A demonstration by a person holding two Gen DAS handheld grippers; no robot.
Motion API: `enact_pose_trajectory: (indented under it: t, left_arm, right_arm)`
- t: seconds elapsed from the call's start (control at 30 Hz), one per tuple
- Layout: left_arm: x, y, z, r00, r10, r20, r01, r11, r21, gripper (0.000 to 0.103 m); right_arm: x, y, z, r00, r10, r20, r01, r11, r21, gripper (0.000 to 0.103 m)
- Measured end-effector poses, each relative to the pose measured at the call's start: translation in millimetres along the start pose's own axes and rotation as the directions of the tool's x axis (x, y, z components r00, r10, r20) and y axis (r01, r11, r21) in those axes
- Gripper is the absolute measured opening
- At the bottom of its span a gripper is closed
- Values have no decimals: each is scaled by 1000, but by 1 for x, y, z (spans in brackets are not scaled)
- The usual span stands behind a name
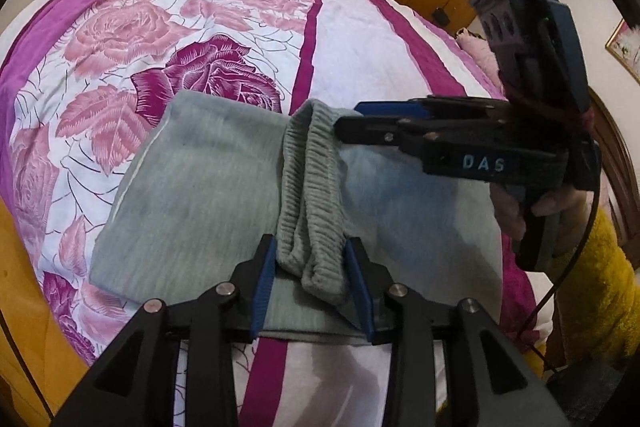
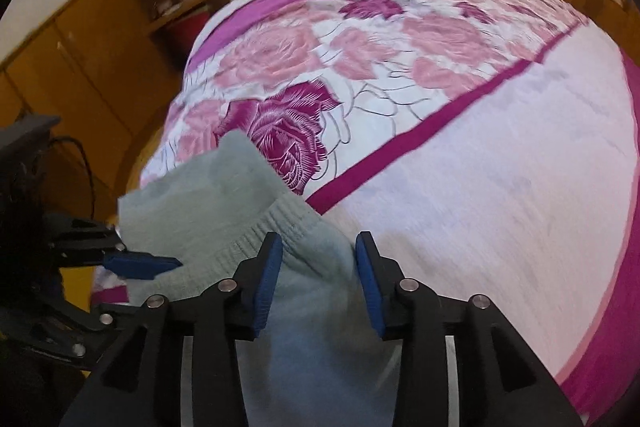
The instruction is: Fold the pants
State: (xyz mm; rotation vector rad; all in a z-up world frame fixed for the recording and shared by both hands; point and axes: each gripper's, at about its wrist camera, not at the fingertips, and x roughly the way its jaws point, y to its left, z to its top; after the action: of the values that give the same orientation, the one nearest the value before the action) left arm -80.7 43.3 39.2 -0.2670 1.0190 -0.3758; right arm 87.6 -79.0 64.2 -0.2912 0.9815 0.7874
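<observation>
Grey pants (image 1: 192,195) lay mostly folded on the flowered bedspread (image 1: 120,39), ribbed waistband (image 1: 308,195) bunched on top between my half-open left gripper (image 1: 312,267), right gripper (image 2: 316,271) likewise parted over cloth, flattening left.

The pants (image 1: 192,195) are grey-green knit, folded into a flat bundle on the flowered bed (image 1: 120,39); their ribbed waistband (image 1: 308,195) is bunched into a raised ridge across the middle; in the right wrist view the cloth (image 2: 192,195) looks blurred.
</observation>
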Motion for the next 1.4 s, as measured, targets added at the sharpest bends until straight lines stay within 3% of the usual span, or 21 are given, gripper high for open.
enact_pose_trajectory:
  t: [0.23,0.37,0.5,0.7,0.93,1.1,1.27,1.4]
  left_arm:
    - [2,1,2,1000,-6,12,6,1000,-23,33]
    - [3,0,2,1000,-11,20,12,999,-30,32]
    - [-1,0,2,999,-19,39,21,999,-47,21]
    - [-25,-12,2,995,-27,94,28,1000,-13,19]
    - [-63,-17,14,983,-14,183,12,1000,12,19]
    - [-80,0,18,977,30,213,-27,999,-18,19]
    - [-70,30,15,984,66,166,-53,995,-83,19]
    - [-56,43,9,987,101,126,-93,993,-68,19]
  right_arm:
    - [11,1,4,1000,10,-29,-11,999,-40,41]
    - [1,9,-4,1000,-18,20,19,997,-71,25]
    - [-24,20,-11,994,-38,102,47,995,-88,18]
    - [-55,26,-6,980,-53,193,66,996,-60,17]
    - [-69,38,21,965,-16,263,28,999,-40,17]
    - [-47,54,39,971,-7,239,25,997,-74,17]
    - [-2,64,45,987,-10,162,23,997,-79,18]
    - [22,66,41,992,-37,123,46,996,-74,20]
